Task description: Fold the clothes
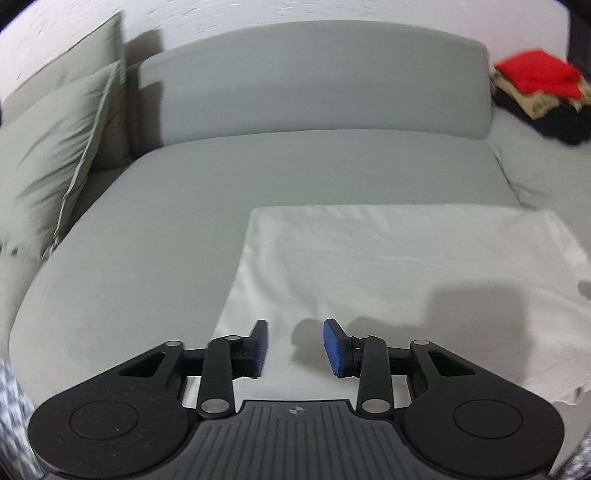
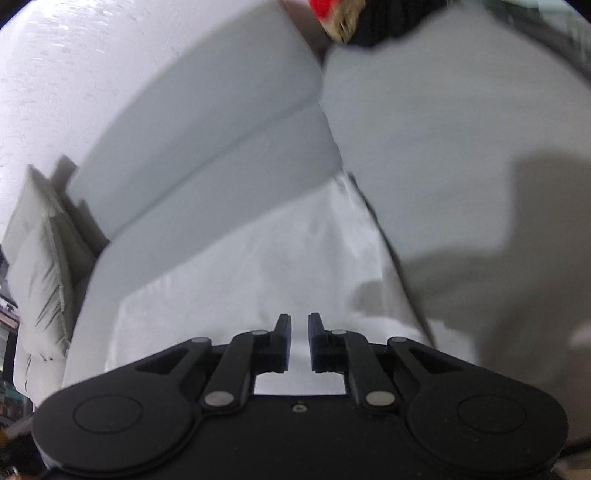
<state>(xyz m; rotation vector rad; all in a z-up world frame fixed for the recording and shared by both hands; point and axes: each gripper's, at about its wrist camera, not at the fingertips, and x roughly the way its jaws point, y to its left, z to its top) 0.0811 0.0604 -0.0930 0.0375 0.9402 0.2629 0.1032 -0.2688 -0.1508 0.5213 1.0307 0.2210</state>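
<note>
A white garment [image 1: 388, 258] lies folded flat in a rectangle on the grey sofa seat [image 1: 166, 221]. My left gripper [image 1: 295, 347] hovers over the garment's near left part, open, with nothing between its blue pads [image 1: 334, 347]. In the right wrist view the same white garment [image 2: 240, 288] spreads below my right gripper [image 2: 299, 332]. Its black fingers stand only a narrow gap apart, and only the cloth beneath shows through that gap. Whether either gripper touches the fabric I cannot tell.
A pile of red, tan and black clothes [image 1: 539, 92] sits at the far right of the sofa, and shows at the top of the right wrist view as the clothes pile [image 2: 351, 18]. Grey pillows [image 1: 55, 155] lean at the left end. The back cushion [image 1: 314, 81] runs behind the seat.
</note>
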